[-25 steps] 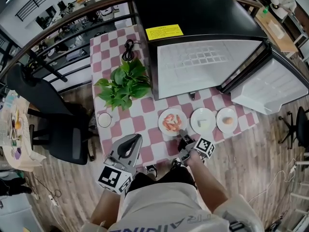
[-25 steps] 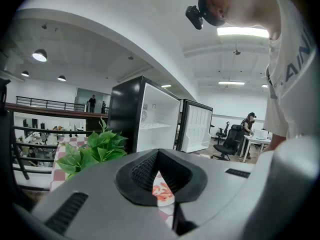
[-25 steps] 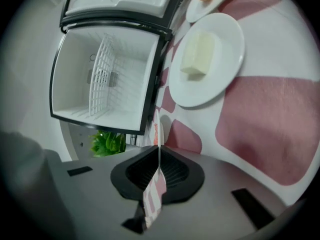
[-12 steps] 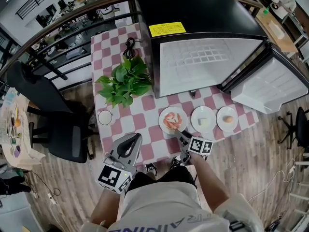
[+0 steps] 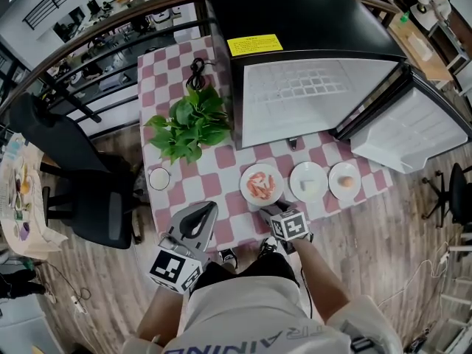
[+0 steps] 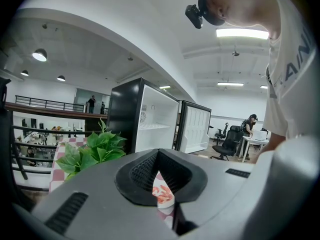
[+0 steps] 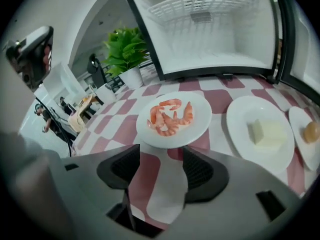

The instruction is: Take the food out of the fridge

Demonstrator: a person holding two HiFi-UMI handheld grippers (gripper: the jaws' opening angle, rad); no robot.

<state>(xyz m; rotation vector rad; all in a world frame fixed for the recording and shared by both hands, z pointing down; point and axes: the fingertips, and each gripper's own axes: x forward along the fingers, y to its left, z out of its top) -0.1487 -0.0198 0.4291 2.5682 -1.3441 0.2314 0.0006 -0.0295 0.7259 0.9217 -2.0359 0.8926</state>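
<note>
A black mini fridge stands at the back of a table covered in a pink and white checked cloth. The fridge's door is swung open to its right, showing a white interior with a wire shelf. A yellow label sits on the fridge's top near its front edge.

A black office chair stands on the wood floor well to the left of the fridge, off the table. A leafy green potted plant stands on the table just left of the fridge.

The food is out of the fridge, in a row on the cloth just in front of its open front. From left to right there is a plate of shrimp, a plate with a pale block and a plate with a round tan piece of food.

The right gripper points down at the cloth just short of the plate of shrimp. Its jaws have just been opening and now stand spread, with only cloth between them. The left gripper, further left of the fridge's front at the table's near edge, has its jaws pressed together and holds nothing.

A small white cup sits in front of the plant, and a coiled black cable lies beside the fridge's left wall.
</note>
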